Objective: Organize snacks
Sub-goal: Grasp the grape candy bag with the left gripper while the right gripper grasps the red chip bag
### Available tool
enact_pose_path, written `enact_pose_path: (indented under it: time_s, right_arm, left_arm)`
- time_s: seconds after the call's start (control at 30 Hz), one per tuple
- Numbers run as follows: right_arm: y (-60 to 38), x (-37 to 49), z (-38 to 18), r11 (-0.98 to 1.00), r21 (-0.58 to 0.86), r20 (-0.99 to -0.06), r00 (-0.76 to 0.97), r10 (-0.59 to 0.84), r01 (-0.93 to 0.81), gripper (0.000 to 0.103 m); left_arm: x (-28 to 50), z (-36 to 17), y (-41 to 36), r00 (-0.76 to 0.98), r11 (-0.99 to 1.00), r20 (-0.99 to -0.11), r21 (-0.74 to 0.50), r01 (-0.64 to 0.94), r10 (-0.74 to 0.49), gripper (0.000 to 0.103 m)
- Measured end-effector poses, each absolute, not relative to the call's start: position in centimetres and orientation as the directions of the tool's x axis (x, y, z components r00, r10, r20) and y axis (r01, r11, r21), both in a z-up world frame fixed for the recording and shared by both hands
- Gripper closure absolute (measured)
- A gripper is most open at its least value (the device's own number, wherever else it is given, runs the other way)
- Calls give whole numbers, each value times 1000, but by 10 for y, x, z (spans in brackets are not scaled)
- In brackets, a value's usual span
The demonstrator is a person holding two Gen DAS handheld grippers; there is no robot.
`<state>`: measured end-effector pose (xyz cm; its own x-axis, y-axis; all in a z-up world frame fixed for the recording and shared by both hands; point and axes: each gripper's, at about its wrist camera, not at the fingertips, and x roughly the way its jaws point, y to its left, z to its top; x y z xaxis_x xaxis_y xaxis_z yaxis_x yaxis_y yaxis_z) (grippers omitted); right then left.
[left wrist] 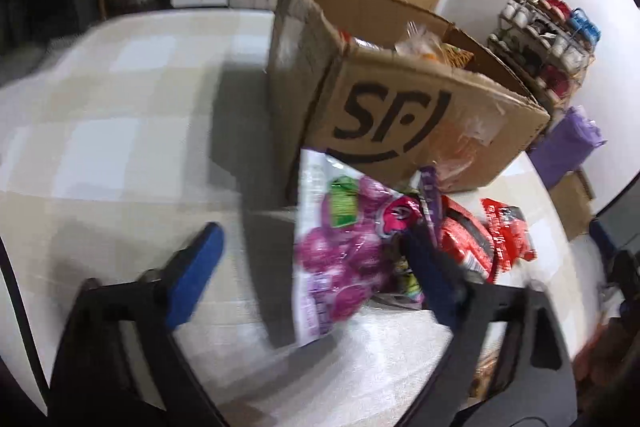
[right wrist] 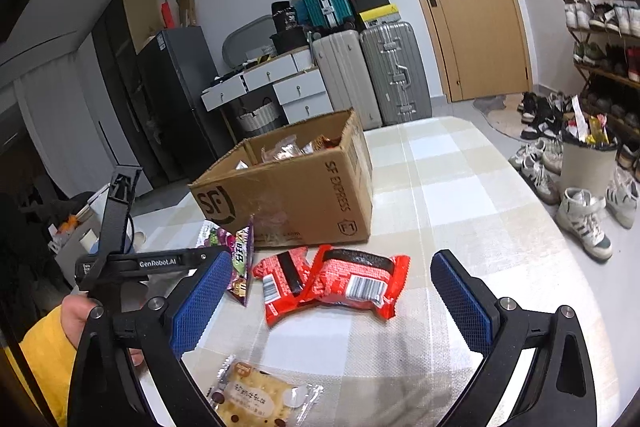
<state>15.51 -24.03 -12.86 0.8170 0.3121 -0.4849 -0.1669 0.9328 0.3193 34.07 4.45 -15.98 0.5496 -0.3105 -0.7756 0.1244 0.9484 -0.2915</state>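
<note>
An open cardboard SF box (left wrist: pixel 420 119) (right wrist: pixel 296 183) stands on the checked table and holds several snack packs. In front of it lie a white-and-purple grape bag (left wrist: pixel 336 251) (right wrist: pixel 218 235), a small purple packet (right wrist: pixel 242 263) and two red packs (right wrist: pixel 356 277) (left wrist: pixel 504 239). A yellow cracker pack (right wrist: pixel 256 393) lies near the front edge. My left gripper (left wrist: pixel 316 267) is open and empty, its jaws either side of the grape bag and just above it. My right gripper (right wrist: pixel 332 301) is open and empty, just in front of the red packs.
The checked tablecloth (right wrist: pixel 460 211) stretches right of the box. Suitcases (right wrist: pixel 384 75), white drawers and a door stand behind. A shoe rack (right wrist: pixel 600 39), loose shoes and a bin (right wrist: pixel 586 163) are on the floor at right. A black fridge (right wrist: pixel 172 95) stands at left.
</note>
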Motion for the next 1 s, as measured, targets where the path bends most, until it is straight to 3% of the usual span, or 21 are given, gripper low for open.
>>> enact_pose_path:
  time_s: [0.1,0.17,0.3,0.37,0.73,1.0]
  right_arm:
    - [-243,157,-134,930,330,-489,813,316,-163,2]
    - [-242,159,-137,928,335,-497,806,323,-165,2]
    - [-241,160,-140,926,336,-512,792,333,-172,2]
    - [-241,164,-142,923,341,-528,777,344,-177,2]
    - [-252,225,-170,907,412,-689,624,368,-81,2]
    - [-223,242,-182,956,277,-773,569,280,-93,20]
  left_arm:
    - [354,-166,43,529,924,-763,-359,132,-372,38]
    - [361,-167,39,517,909,-753,-387,152,-407,58]
    - [370,-169,33,512,906,-750,-387,175,-419,67]
    - [374,-171,36,512,901,-746,-401,164,-425,80]
    - [357,-172,54,551,901,-724,-412,136,-414,87]
    - [319,-162,69,569,906,-714,-396,152,-408,89]
